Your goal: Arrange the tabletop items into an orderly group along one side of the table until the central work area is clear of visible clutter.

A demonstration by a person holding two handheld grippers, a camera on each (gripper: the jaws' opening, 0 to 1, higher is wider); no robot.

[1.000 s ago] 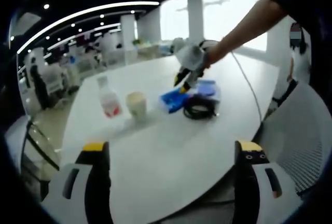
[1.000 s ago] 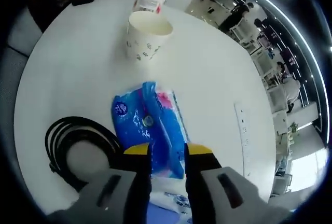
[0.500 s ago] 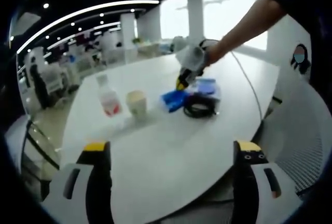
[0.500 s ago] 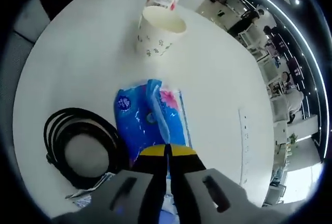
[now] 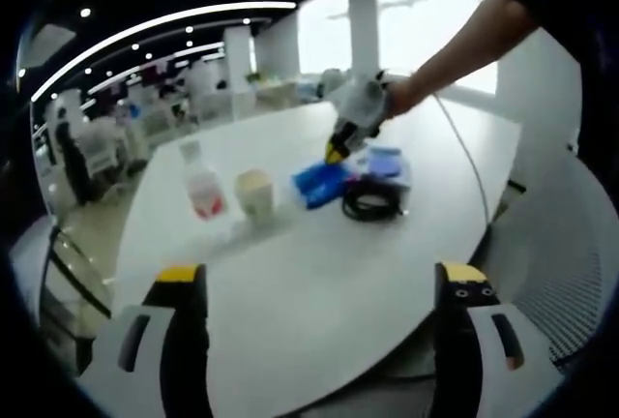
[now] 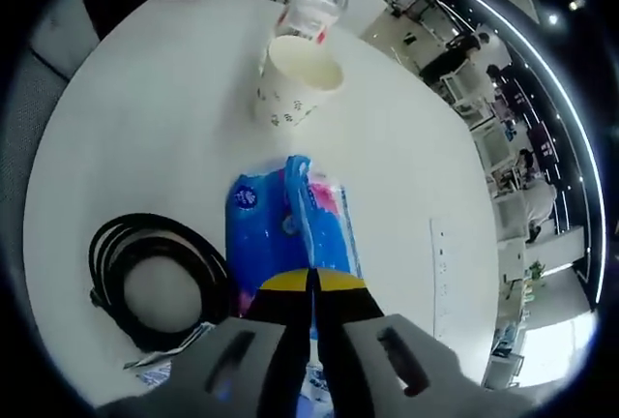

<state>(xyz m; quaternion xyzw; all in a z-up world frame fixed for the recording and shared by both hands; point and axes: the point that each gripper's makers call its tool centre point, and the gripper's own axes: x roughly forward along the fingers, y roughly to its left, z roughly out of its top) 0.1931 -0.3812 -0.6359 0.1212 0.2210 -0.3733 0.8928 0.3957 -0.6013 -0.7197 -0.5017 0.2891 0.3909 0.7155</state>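
My left claw (image 5: 314, 292) hangs spread wide and empty over the near table (image 5: 319, 283) edge, while my right claw (image 6: 310, 283) is clenched on the seam flap of the blue wipes pack (image 6: 290, 229), just beside the black cable coil (image 6: 155, 283). That thin flap could slip or tear as I drag, and pushing on risks toppling the paper cup (image 6: 290, 84) and bottle (image 6: 311, 7) beyond the pack.

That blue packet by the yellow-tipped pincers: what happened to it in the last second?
The right gripper closed its open jaws on the blue packet a second ago and has begun lifting its near end off the table. The paper cup, bottle and black cable coil stayed put; the left gripper remains open, holding nothing.
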